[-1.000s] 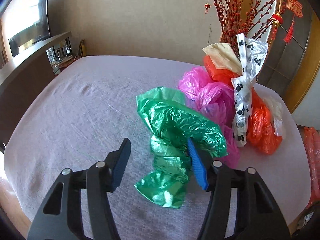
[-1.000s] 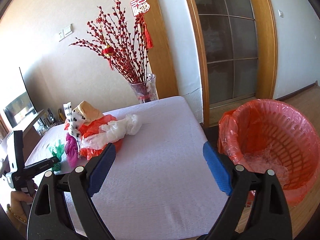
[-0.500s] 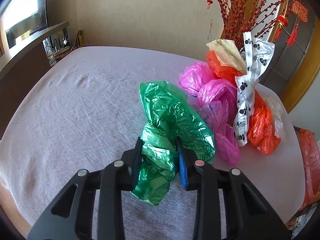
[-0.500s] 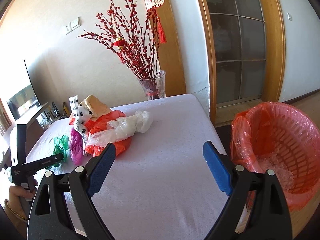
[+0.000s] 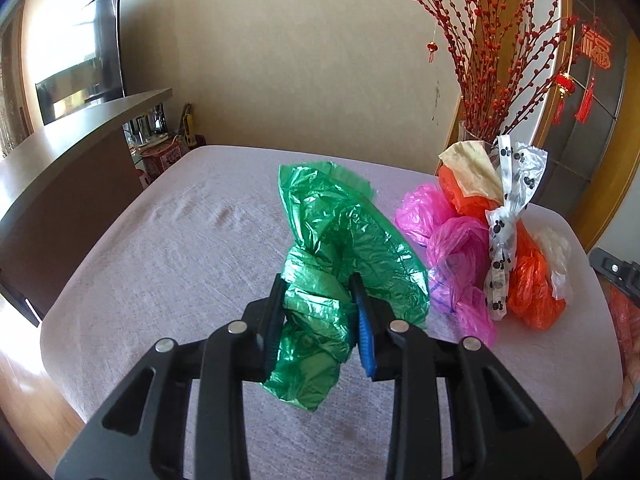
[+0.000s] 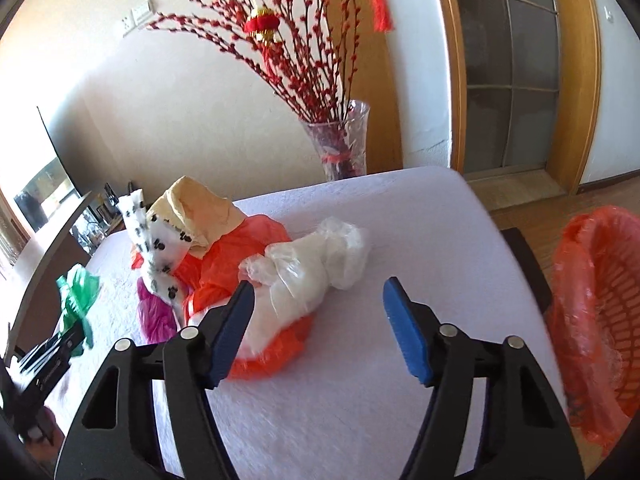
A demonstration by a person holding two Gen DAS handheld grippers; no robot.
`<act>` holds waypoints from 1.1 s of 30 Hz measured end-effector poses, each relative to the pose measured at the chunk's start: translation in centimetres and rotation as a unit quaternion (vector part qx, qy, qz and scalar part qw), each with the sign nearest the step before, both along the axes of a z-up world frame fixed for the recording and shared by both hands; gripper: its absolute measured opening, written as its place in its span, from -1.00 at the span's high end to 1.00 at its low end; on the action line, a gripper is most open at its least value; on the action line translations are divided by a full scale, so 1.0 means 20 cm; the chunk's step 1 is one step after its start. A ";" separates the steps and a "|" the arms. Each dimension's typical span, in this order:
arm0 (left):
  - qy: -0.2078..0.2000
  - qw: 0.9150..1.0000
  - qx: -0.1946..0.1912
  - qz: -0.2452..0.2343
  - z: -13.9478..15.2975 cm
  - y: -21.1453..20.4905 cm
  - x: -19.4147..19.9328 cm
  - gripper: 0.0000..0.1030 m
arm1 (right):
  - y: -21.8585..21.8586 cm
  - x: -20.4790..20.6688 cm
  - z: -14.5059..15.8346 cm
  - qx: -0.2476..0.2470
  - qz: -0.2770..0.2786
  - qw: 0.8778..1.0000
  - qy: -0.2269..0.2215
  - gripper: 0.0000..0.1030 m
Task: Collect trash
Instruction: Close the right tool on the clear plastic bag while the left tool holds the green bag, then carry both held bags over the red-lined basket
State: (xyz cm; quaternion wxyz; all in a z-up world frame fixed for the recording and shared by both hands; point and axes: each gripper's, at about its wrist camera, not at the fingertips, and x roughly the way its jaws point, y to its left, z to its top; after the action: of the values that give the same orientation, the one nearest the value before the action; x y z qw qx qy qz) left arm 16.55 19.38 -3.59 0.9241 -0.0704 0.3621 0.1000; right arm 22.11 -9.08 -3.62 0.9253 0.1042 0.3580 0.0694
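Broadly, the table (image 6: 360, 380) under its white cloth fills both views, with bare cloth along its right side and a short gap before its right edge. Off that edge, lower down, stands the red-lined basket (image 6: 600, 320), well apart from the held bag and nearer the right gripper (image 6: 316, 320), whose jaws stand wide with nothing between them, close to the white bag (image 6: 320, 264). Beside it lies the heap of pink and orange bags (image 5: 472, 248), between the left gripper and the basket. Smallest, the green bag (image 5: 340, 260) rises upright from the left gripper (image 5: 318, 320), which pinches it at its waist, so carrying it rightward probably means clearing that heap.
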 end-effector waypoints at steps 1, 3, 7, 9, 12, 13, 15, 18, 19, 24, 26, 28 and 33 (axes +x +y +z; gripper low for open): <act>-0.002 1.000 0.002 0.000 0.00 0.00 0.00 0.39 | 0.02 0.03 -0.01 -0.001 0.000 1.000 0.006 -0.25; -0.004 1.000 0.004 -0.001 0.00 0.00 -0.01 0.39 | 0.07 0.11 -0.03 -0.005 0.000 1.000 0.020 -0.24; -0.006 1.000 0.001 -0.004 0.01 0.01 -0.01 0.39 | 0.15 0.21 -0.10 -0.024 0.005 0.998 0.051 -0.05; -0.006 1.000 0.002 -0.005 0.00 0.00 -0.03 0.39 | 0.15 0.23 -0.15 -0.027 0.008 0.997 0.068 0.02; -0.007 1.000 0.003 -0.008 0.00 0.00 -0.03 0.39 | 0.12 0.22 -0.18 -0.026 0.009 0.997 0.075 0.18; -0.007 1.000 0.004 -0.010 0.00 -0.01 -0.03 0.39 | 0.11 0.21 -0.19 -0.024 0.010 0.997 0.076 0.24; -0.008 1.000 0.005 -0.014 0.00 -0.02 -0.03 0.39 | 0.07 0.18 -0.19 -0.026 0.013 0.997 0.072 0.29; -0.011 1.000 0.005 -0.021 0.01 -0.04 -0.03 0.39 | 0.03 0.14 -0.19 -0.030 0.011 0.997 0.070 0.31; -0.012 1.000 0.005 -0.022 0.01 -0.05 -0.03 0.39 | 0.02 0.13 -0.19 -0.030 0.009 0.997 0.070 0.31; -0.015 0.999 0.007 -0.033 0.03 -0.11 -0.03 0.39 | -0.05 0.11 -0.22 -0.024 0.003 0.997 0.080 0.28; -0.017 0.999 0.008 -0.039 0.04 -0.13 -0.04 0.39 | -0.05 0.10 -0.23 -0.028 0.006 0.997 0.076 0.30; -0.021 0.999 0.011 -0.046 0.06 -0.16 -0.05 0.39 | -0.04 0.09 -0.22 -0.036 0.009 0.997 0.071 0.38; -0.031 0.997 0.015 -0.067 0.11 -0.25 -0.06 0.39 | -0.11 0.02 -0.17 -0.035 0.004 0.998 0.055 0.40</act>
State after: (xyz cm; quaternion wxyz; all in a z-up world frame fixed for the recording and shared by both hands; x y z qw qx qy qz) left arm 15.27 14.37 -1.47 0.9404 -0.0353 0.3356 0.0414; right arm 22.58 -11.28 -7.06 0.9071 0.0742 0.4107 0.0553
